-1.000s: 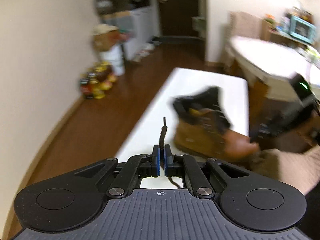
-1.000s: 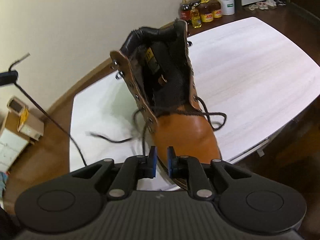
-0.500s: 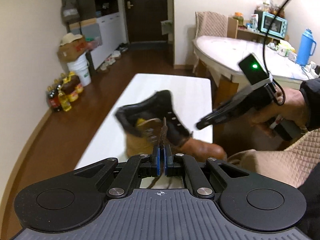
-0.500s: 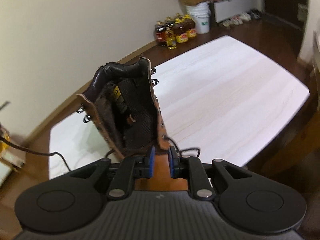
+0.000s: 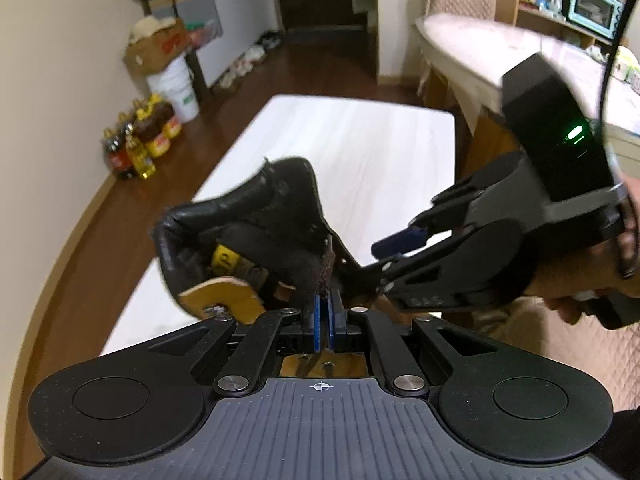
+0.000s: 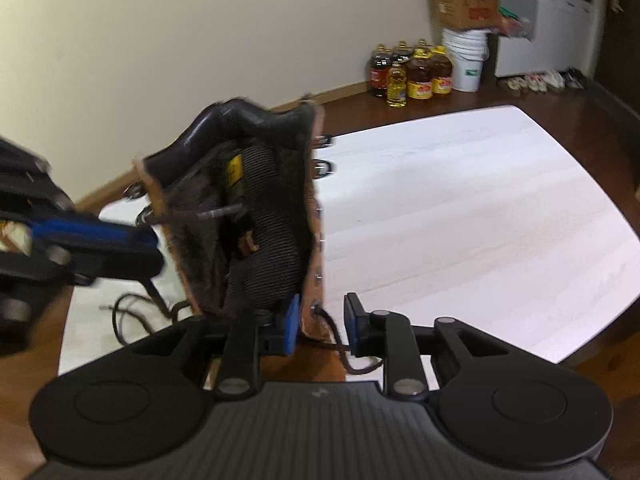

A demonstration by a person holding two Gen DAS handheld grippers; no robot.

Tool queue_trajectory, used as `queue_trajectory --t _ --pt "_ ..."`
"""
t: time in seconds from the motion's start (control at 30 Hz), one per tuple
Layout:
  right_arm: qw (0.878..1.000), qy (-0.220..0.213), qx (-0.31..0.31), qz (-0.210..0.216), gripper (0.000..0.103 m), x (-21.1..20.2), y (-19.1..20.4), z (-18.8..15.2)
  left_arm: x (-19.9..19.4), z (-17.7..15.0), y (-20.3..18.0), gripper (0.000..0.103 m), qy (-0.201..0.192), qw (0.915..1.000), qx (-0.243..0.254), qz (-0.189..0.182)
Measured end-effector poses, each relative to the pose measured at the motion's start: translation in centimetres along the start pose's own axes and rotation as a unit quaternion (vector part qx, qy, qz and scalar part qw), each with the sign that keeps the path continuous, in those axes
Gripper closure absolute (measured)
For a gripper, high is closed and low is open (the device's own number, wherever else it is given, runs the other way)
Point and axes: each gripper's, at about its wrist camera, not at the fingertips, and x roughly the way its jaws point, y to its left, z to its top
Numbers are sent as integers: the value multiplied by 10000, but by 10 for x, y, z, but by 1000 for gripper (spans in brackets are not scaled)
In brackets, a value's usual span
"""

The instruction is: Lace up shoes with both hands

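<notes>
Pinching the frayed end of the dark lace [image 5: 326, 264] between its blue pads, the left gripper [image 5: 324, 320] had come much nearer the boot [image 5: 240, 220] than a second earlier, when the boot lay small and blurred across the white table [image 5: 360, 140]; its jaws were as tightly closed on the lace as before. The lace tip stood up from the pads beside the boot's open collar, and in the right wrist view the tip [image 6: 224, 212] reached across the boot's mouth, over the tongue.

The right gripper [image 6: 322, 326] had just been opening its jaws, from a narrow gap to a wide one. The boot's right eyelet flap [image 6: 314, 280] and a loop of lace at an eyelet stood between the pads, which did not press on them. A second before, this gripper had hung in front of the toe; now it was up at the ankle.

Both grippers pointed steeply down, the right one crossing in from the right in the left wrist view, with the person's hand [image 5: 592, 272] behind it.

The boot stood on the near end of the table, its toe hidden under the gripper bodies. Motion blur smeared the left gripper in the right wrist view, and slack lace [image 6: 128, 312] lay on the table beside the boot. Oil bottles [image 6: 412, 76] stood by the far wall.
</notes>
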Motion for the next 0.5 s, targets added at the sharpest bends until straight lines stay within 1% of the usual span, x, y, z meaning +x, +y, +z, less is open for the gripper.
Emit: queue_trajectory --t 0.13,0.3,0.5 --pt "9993 -56 316 168 72 -4 -15 -4 23 0 -5 99 300 9993 181 -86" --pt "9987 -65 451 226 71 -9 -26 -6 34 -3 -6 99 355 9991 204 -125" --pt "9984 -48 479 293 70 -10 -28 -6 41 -4 -2 99 389 9989 212 -160"
